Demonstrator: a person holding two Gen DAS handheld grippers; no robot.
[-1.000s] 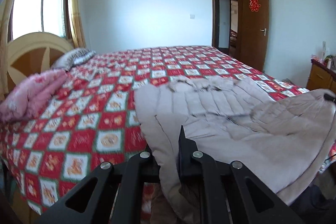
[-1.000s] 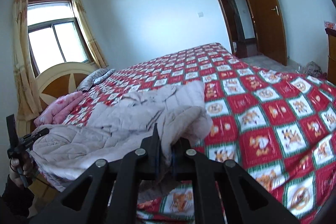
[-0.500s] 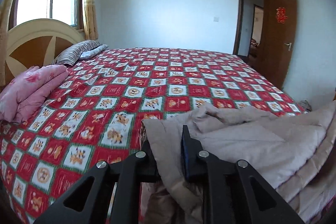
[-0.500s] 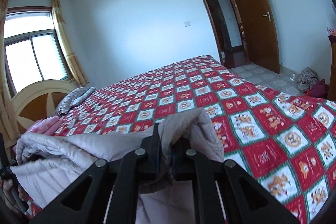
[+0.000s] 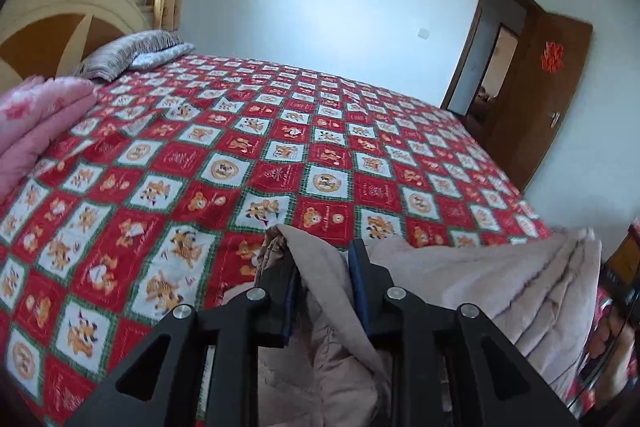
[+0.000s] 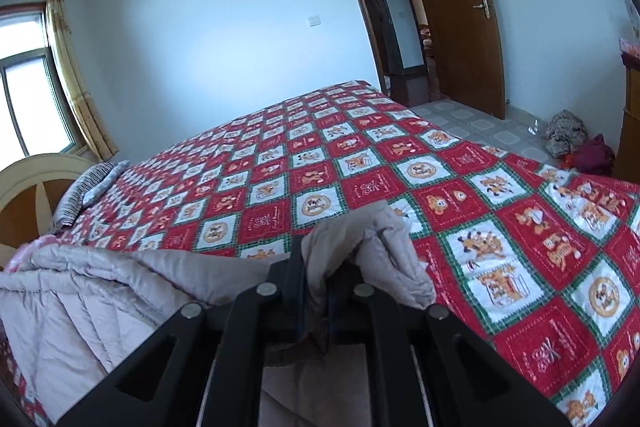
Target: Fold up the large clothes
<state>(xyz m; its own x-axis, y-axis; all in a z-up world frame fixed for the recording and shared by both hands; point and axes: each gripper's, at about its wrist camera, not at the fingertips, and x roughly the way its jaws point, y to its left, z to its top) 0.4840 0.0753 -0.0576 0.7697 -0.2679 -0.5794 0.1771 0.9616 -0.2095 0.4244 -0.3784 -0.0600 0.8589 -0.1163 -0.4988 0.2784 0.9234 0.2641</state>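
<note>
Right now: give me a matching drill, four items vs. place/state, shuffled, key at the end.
Items:
1. beige padded coat
2. striped pillow
3. pink quilt
4. wooden door

Place or state:
A. stands open, red paper emblem on it
B. folded, on the bed's near edge by the headboard
C. pinched at either end by the left gripper and the right gripper
D. lies at the head of the bed, against the headboard

Pairs: 1-C, 2-D, 3-B, 4-A
</note>
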